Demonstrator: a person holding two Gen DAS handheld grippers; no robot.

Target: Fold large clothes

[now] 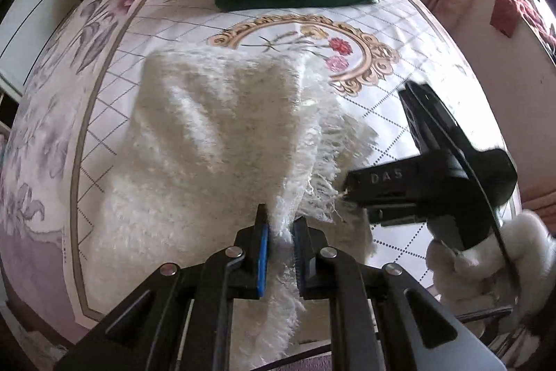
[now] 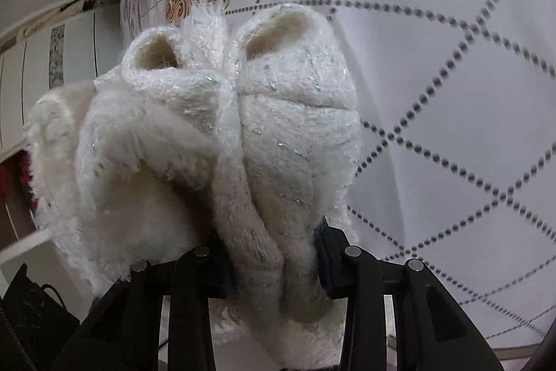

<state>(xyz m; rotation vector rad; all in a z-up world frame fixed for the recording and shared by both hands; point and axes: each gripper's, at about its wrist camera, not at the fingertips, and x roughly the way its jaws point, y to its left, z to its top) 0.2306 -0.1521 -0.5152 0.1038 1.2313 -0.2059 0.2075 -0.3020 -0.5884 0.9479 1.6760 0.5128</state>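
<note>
From the left wrist, the left tongs (image 1: pixel 279 232) pinch the edge of the fluffy white sweater (image 1: pixel 215 134) on the bed (image 1: pixel 399 23), so pull gently; from the right wrist, the right tongs (image 2: pixel 274 259) squeeze its bunched part, so lift both together

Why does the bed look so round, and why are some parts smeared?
Left wrist view: the fisheye lens bulges the bedspread into a dome, with dark corners; daylight glares at the right edge, and the right gripper looks slightly smeared. Right wrist view: the white sweater is sharp, but the bedspread's dotted lines are blurred.
</note>
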